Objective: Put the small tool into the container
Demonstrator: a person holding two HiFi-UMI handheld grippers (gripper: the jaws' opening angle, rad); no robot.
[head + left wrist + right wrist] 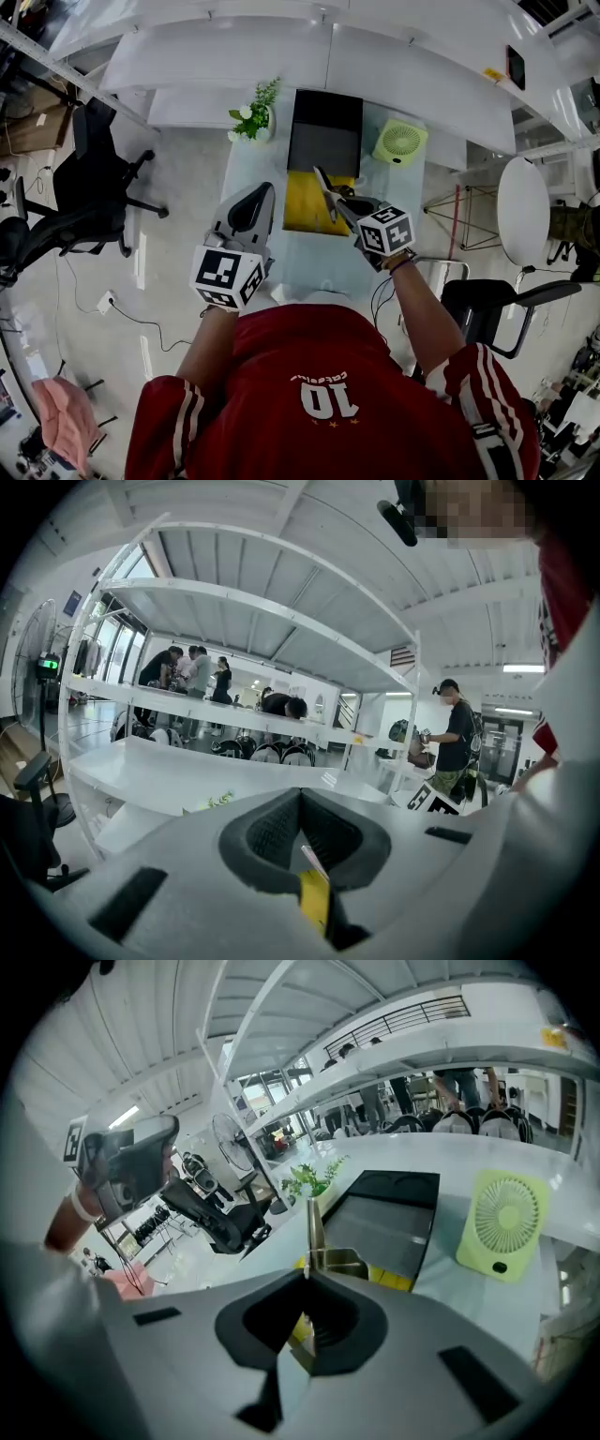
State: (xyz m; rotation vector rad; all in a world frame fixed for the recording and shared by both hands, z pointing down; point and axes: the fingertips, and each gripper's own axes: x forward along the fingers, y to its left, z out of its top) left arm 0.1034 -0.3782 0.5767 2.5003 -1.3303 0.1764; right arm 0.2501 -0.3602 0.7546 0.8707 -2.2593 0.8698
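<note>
My right gripper (pixel 341 208) (pixel 307 1275) is shut on a small silvery metal tool (pixel 325 187) (pixel 315 1227), whose thin blade sticks out past the fingertips. The tool hangs in the air over the right part of a yellow pad (pixel 304 202) (pixel 401 1282). Just behind the pad stands the open black container (pixel 324 131) (pixel 386 1211), which looks bare inside. My left gripper (pixel 255 201) (pixel 300 794) is raised to the left of the pad, shut with nothing between its fingers. It points away at the shelves.
On the pale table (pixel 309 262), a small potted plant (pixel 253 114) (pixel 309 1177) stands at the back left and a light green fan (pixel 400 142) (pixel 503 1226) at the back right. White shelving (pixel 328 52) runs behind the table. Black office chairs (pixel 89 178) stand at the left.
</note>
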